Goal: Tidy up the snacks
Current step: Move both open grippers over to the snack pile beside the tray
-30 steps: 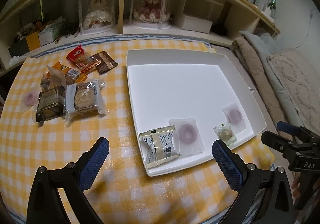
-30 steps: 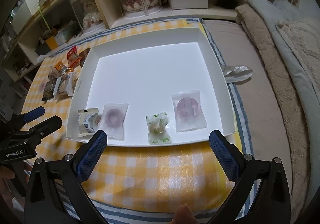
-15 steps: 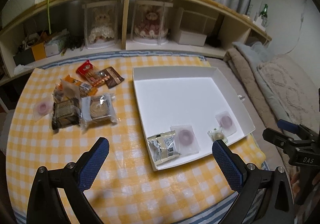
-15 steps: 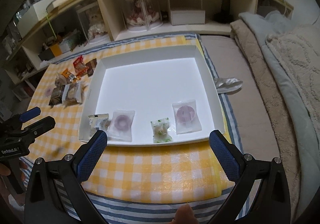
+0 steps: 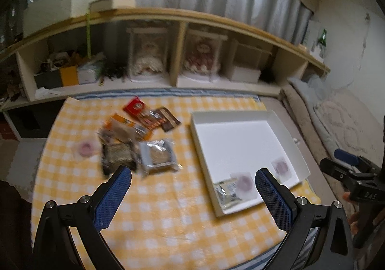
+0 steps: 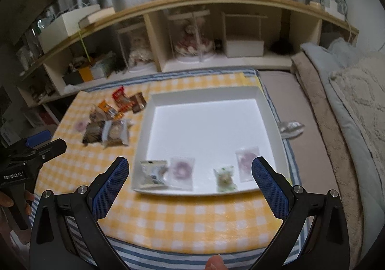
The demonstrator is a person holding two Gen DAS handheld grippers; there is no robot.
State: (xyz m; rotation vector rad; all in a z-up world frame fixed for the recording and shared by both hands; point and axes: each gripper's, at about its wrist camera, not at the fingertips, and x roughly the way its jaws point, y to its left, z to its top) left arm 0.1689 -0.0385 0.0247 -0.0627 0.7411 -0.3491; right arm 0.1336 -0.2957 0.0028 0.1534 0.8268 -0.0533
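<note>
Lying along the near edge of the white tray [image 6: 269, 111] are four wrapped snacks: a silver packet [image 6: 152, 173] at the near left corner, a clear packet with a purple ring [image 6: 182, 170] just beside it, a small green-printed packet [image 6: 225, 178] further right, and a second purple-ring packet [image 6: 246, 158] at the near right. To the left of the tray, on the yellow checked tabletop [image 6: 187, 219], sits a loose pile of snacks [image 5: 134, 140]: a red packet [image 5: 134, 107] and a brown one [image 5: 169, 122] at the far side, orange wrappers in the middle, a clear-wrapped round cake [image 5: 158, 157] and a dark packet [image 5: 118, 158] nearer, and one purple-ring packet [image 5: 85, 148] off to the left by itself. The left hand-held gripper [image 5: 192, 190] hangs above the near tabletop with its blue-padded jaws spread wide and nothing between them. The right hand-held gripper [image 6: 190, 182] is likewise spread wide and empty, framing the near edge of the tray from above. Behind the tabletop runs a low wooden shelf [image 6: 192, 5] with dolls in clear cases; folded blankets [image 6: 349, 92] lie to the right.
</note>
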